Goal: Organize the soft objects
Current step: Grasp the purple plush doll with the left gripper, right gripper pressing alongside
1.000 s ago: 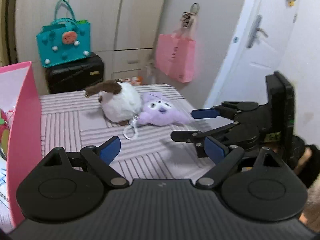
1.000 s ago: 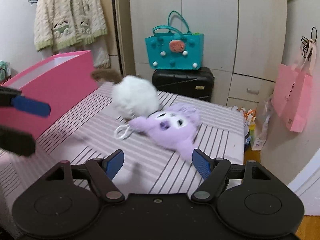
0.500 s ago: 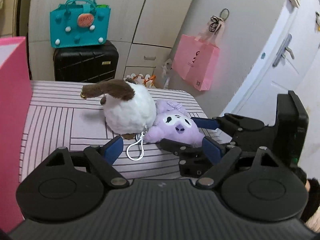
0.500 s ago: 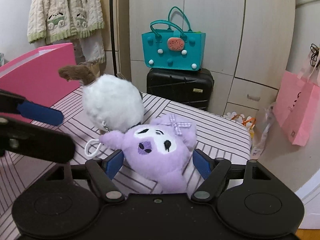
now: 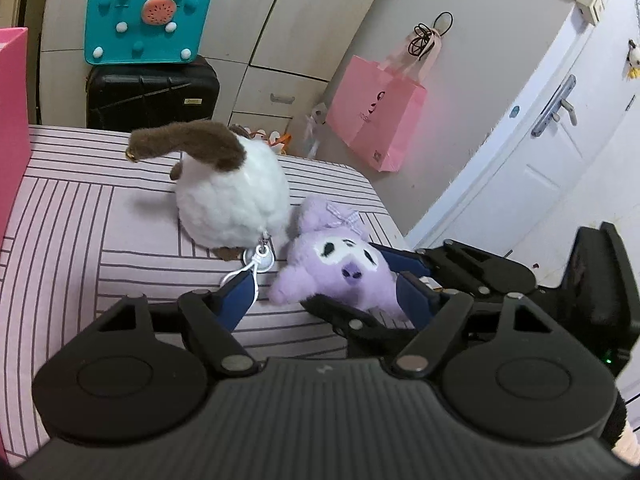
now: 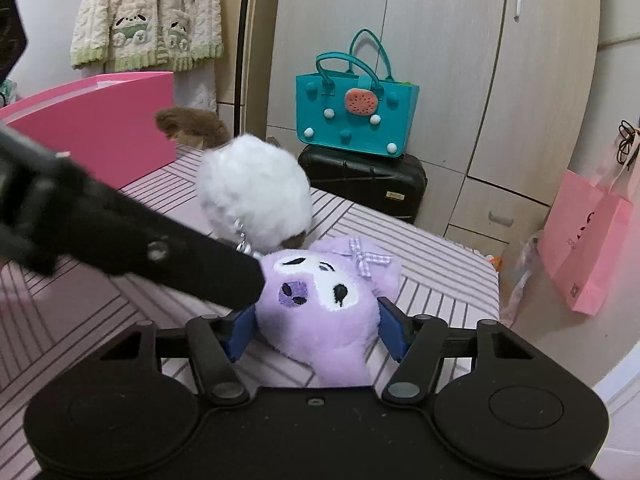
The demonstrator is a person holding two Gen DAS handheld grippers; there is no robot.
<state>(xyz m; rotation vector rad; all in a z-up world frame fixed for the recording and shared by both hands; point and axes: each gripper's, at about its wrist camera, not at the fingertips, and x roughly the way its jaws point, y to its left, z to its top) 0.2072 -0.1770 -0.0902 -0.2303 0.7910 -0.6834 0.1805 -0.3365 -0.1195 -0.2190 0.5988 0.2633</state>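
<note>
Lying on the striped bed cover (image 5: pixel 100 240), the purple plush toy (image 6: pixel 320 304) sat between the right gripper's (image 6: pixel 316 328) blue pads, whose jaws had just been closing and seemed to touch its sides. The left gripper (image 5: pixel 324 292), also just narrowing, stood spread beside it, gripping nothing. A white and brown plush (image 5: pixel 228 196) rested just behind, near a pink box (image 6: pixel 100 136).
</note>
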